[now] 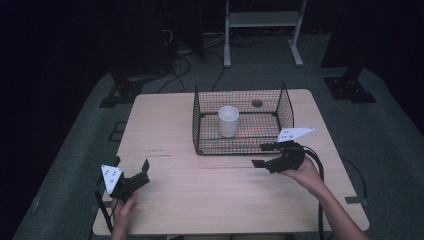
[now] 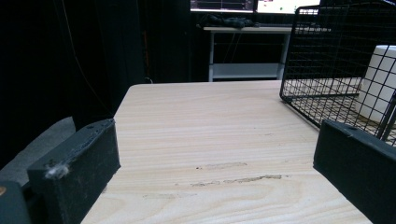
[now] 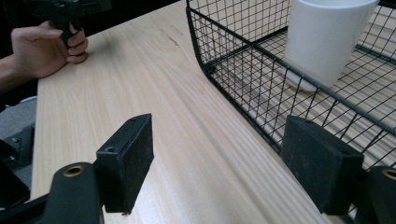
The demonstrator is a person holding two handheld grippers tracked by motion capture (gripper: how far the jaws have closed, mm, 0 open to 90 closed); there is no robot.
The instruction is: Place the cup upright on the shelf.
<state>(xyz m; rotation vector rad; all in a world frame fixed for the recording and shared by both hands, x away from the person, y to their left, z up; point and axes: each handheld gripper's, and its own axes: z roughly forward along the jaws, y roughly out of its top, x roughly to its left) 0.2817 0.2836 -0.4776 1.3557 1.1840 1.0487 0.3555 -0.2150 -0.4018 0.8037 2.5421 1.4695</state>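
A white cup (image 1: 228, 121) stands upright inside a black wire basket (image 1: 200, 125) on the far middle of the wooden table (image 1: 220, 200). My left gripper (image 1: 131, 163) rests open near the front left corner, well apart from the basket. My right gripper (image 1: 261, 155) is open just in front of the basket's near right corner. In the left gripper view the gripper (image 2: 215, 163) has bare wood between its jaws, with the basket (image 2: 327, 56) and cup (image 2: 380, 79) at the right. In the right gripper view the gripper (image 3: 222, 163) straddles the basket's (image 3: 243, 51) front edge, with the cup (image 3: 327, 37) behind the mesh.
A dark round hole (image 1: 257, 103) sits in the tabletop behind the cup. A white shelf frame (image 1: 262, 30) and cables lie on the floor beyond the table. The person's other hand (image 3: 44, 51) rests at the table's edge in the right gripper view.
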